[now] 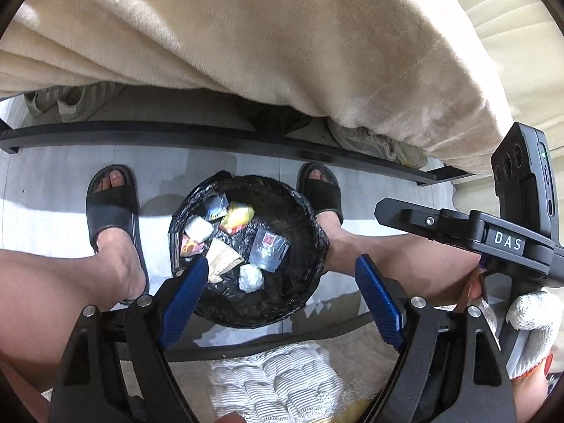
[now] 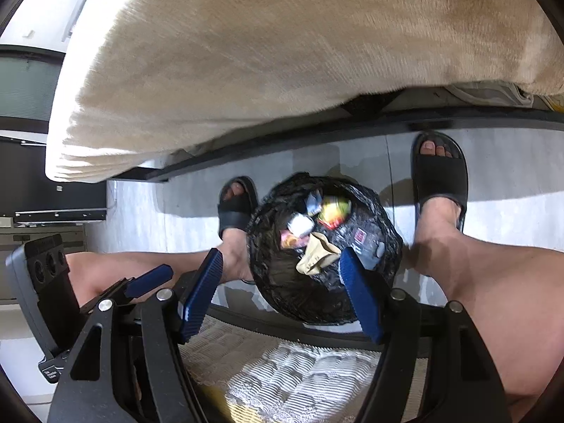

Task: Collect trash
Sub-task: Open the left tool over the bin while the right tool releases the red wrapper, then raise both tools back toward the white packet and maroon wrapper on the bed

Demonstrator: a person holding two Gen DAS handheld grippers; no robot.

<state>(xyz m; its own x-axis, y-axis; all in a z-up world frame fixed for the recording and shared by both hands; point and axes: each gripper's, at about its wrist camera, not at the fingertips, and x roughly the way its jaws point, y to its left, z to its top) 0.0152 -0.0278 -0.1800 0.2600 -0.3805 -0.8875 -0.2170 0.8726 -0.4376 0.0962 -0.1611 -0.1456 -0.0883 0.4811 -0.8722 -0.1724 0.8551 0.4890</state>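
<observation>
A round bin lined with a black bag (image 1: 303, 292) stands on the floor between the person's feet; it also shows in the right wrist view (image 2: 317, 303). Inside lie several pieces of trash: a white crumpled paper ball (image 1: 250, 277), a yellow wrapper (image 1: 238, 215), a brown paper scrap (image 2: 315, 255) and a grey packet (image 1: 268, 248). My left gripper (image 1: 282, 268) is open and empty above the bin. My right gripper (image 2: 282, 261) is open and empty above it too, and shows at the right of the left wrist view (image 1: 458, 225).
A cream blanket (image 1: 282, 35) hangs over a black bed rail (image 1: 211, 139). Shoes (image 1: 380, 142) lie under the bed. Feet in black slides (image 1: 112, 211) flank the bin. A white lace-edged mattress (image 1: 282, 387) lies below the grippers.
</observation>
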